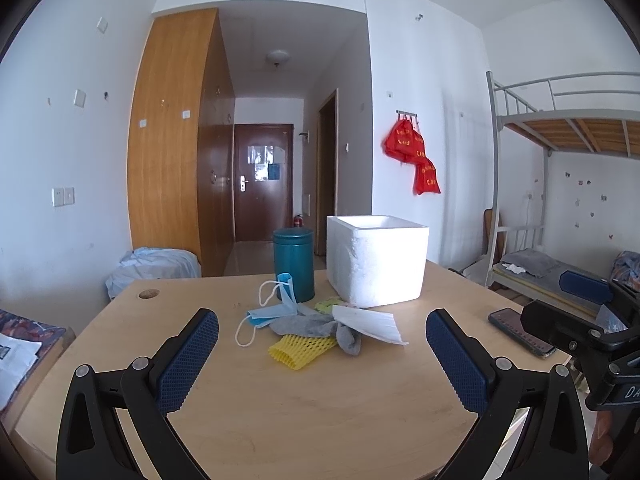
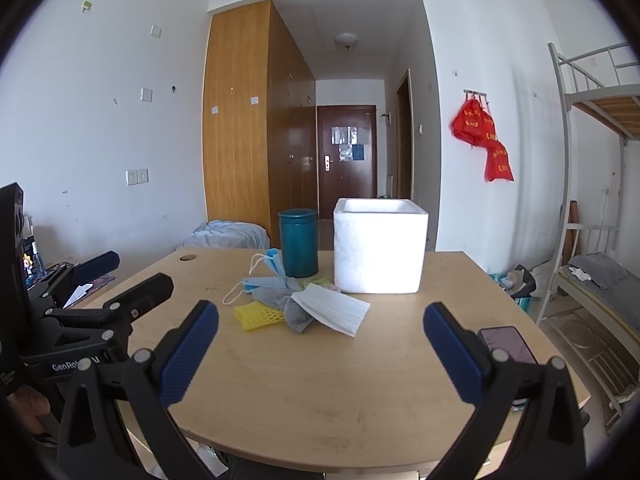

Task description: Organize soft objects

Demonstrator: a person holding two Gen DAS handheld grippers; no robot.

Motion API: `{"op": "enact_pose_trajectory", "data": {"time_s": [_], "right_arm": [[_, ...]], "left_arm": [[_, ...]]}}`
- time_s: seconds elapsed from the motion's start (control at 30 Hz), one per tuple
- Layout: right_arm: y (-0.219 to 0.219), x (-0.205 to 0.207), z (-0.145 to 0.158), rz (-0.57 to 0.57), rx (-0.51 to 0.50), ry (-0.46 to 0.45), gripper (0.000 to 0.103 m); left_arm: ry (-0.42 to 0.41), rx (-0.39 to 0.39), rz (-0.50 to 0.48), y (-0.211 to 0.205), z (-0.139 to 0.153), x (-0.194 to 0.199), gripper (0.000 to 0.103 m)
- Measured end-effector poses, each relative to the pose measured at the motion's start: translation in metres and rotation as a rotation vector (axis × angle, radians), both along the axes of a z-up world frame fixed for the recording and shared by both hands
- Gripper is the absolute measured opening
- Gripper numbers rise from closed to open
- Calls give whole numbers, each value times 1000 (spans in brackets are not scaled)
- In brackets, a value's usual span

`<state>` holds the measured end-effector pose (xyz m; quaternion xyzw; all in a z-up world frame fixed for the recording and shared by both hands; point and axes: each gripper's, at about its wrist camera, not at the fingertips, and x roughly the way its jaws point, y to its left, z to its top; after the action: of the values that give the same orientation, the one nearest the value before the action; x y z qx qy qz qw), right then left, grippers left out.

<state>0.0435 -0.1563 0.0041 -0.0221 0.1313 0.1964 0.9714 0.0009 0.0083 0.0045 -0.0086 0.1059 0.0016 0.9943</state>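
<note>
A pile of soft things lies mid-table: a yellow foam net (image 1: 301, 350) (image 2: 260, 315), a grey sock (image 1: 316, 327) (image 2: 289, 307), blue face masks (image 1: 276, 305) (image 2: 267, 276) and a white mask (image 1: 370, 324) (image 2: 334, 308). Behind them stands an open white foam box (image 1: 378, 260) (image 2: 380, 246). My left gripper (image 1: 322, 342) is open and empty, just short of the pile. My right gripper (image 2: 320, 338) is open and empty, near the table's front; it also shows at the right edge of the left wrist view (image 1: 560, 300).
A teal canister (image 1: 294, 264) (image 2: 298, 242) stands left of the box. A phone (image 1: 520, 330) (image 2: 508, 344) lies at the table's right edge. The wooden table (image 1: 320, 400) has a cable hole (image 1: 149, 293). A bunk bed (image 1: 560, 200) is right, a wardrobe behind.
</note>
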Motion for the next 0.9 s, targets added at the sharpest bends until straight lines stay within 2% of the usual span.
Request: {"op": "enact_pose_trajectory", "data": {"time_s": [0.43, 0.9], "right_arm": [[5, 20, 9, 3, -17, 5, 103], [21, 66, 15, 19, -47, 60, 103]], "left_arm": [[18, -6, 4, 9, 5, 24, 103], [74, -24, 26, 27, 12, 70, 103]]}}
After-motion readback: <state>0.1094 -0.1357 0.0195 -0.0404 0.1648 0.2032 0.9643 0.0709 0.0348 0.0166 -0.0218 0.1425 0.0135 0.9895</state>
